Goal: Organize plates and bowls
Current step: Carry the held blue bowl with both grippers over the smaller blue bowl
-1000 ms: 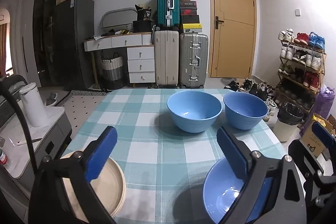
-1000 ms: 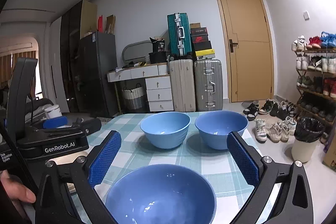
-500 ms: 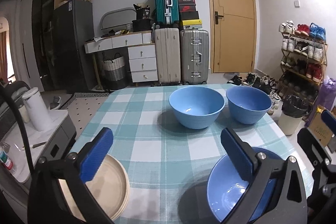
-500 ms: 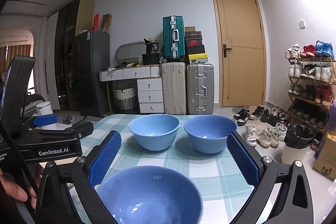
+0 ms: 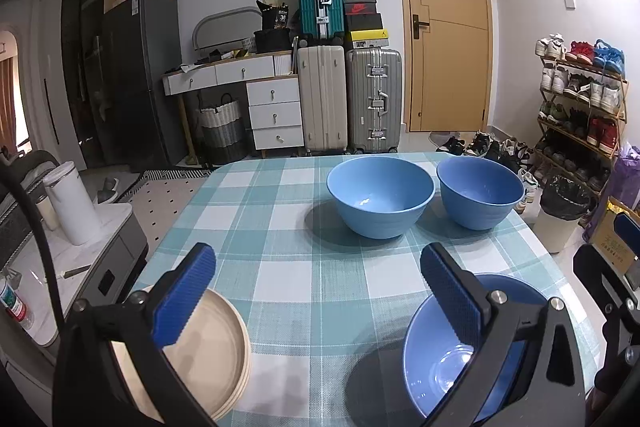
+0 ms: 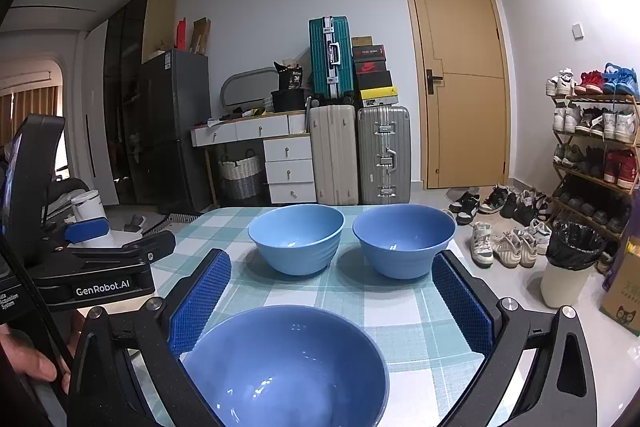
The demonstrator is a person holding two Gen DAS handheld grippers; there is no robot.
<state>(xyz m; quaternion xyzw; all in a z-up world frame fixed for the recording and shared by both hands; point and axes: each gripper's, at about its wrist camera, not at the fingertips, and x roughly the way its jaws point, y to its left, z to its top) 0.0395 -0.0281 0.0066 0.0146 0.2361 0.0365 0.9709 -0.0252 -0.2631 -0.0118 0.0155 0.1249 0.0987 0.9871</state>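
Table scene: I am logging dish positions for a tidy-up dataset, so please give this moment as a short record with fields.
surface: teal and white checked tablecloth
near bowl: round blue bowl, upright, lying between the open fingers of the right gripper, no contact visible
far bowls: two lighter blue ribbed bowls, left one and right one, side by side, upright, apart
plates: stack of round beige plates at the table's near left edge
left gripper: open, holding nothing
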